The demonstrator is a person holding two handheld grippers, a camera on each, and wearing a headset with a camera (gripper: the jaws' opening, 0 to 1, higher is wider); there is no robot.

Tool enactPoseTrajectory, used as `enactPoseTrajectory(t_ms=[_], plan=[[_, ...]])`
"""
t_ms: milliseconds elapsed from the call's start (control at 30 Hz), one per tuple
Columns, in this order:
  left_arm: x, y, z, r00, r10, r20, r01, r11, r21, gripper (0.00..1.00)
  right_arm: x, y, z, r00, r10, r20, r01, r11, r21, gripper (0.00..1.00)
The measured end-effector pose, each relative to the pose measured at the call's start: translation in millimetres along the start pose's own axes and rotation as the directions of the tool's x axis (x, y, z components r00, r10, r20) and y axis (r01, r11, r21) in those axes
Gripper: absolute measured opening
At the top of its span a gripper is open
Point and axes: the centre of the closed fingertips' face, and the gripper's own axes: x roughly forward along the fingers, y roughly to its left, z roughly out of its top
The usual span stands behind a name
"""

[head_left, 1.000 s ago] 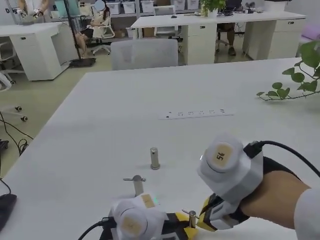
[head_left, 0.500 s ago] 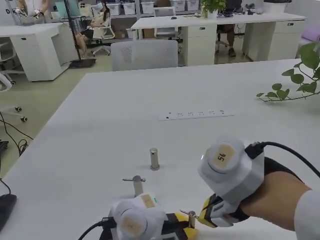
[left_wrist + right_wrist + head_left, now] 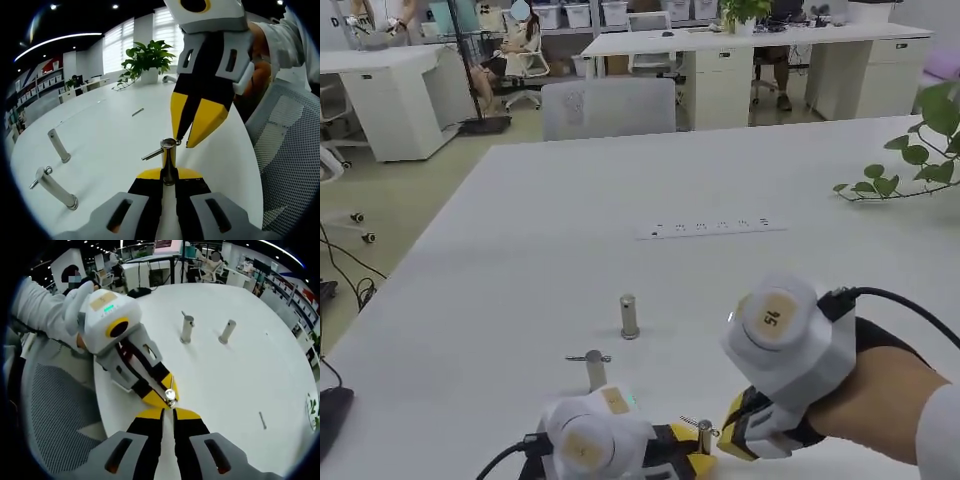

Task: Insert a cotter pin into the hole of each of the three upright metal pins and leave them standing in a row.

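- Left gripper (image 3: 168, 176): jaws clenched on the lower shaft of one upright metal pin (image 3: 168, 161). The pin stands on the white table (image 3: 115, 135), directly between the jaw tips.
- Right gripper (image 3: 169, 412): jaws pinched together on the looped end of a cotter pin (image 3: 159, 150). It faces the left gripper, tip to tip, from the opposite side of the held pin.
- Cotter pin: level with the hole near the top of the held pin. Its loop lies on the right gripper's side and its straight leg projects out on the far side. The pictures do not resolve how far the leg sits in the hole.
- Fitted pin (image 3: 55, 185): stands upright, ahead of the left gripper and off to its left side, well apart from the jaws. A cotter pin passes through its top.
- Bare pin (image 3: 59, 146): stands upright beyond the fitted pin, farther from both grippers. Its top carries nothing.
- Loose cotter pin (image 3: 138, 112): lies flat on the table, well ahead of the left gripper and behind the right gripper.
- Power strip (image 3: 710, 228): set into the table, well beyond the bare pin.
- Plant (image 3: 147, 57): at the far table edge, beyond the right gripper.
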Motion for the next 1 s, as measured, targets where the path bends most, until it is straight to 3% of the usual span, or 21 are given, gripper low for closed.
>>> enactPoseTrajectory(t_ms=[267, 567, 733, 867, 1000], plan=[[0.8, -0.1, 0.8, 0.9999, 0.008, 0.007, -0.008, 1.000, -0.001, 0.06, -5.2, 0.7, -7.0, 0.9999, 0.002, 0.016, -0.002, 1.000, 0.021, 0.09], [-0.6, 6.6, 0.6, 0.9983, 0.058, 0.006, -0.058, 0.998, -0.004, 0.06, -11.0, 2.3, -17.1, 0.9990, -0.001, 0.045, -0.001, 0.999, 0.041, 0.11], [-3.5, 19.4, 5.4, 0.9934, 0.112, 0.026, -0.111, 0.993, -0.042, 0.06, -13.1, -0.6, -22.3, 0.9988, -0.005, 0.048, 0.002, 0.998, 0.058, 0.11], [-5.9, 35.4, 9.4, 0.9833, 0.177, 0.041, -0.173, 0.980, -0.099, 0.06, -13.9, -1.7, -23.0, 0.9987, -0.008, 0.050, 0.005, 0.998, 0.061, 0.11], [-7.7, 46.6, 10.7, 0.9749, 0.219, 0.041, -0.213, 0.970, -0.115, 0.06, -15.2, -3.4, -20.6, 0.9979, -0.015, 0.062, 0.011, 0.998, 0.060, 0.11]])
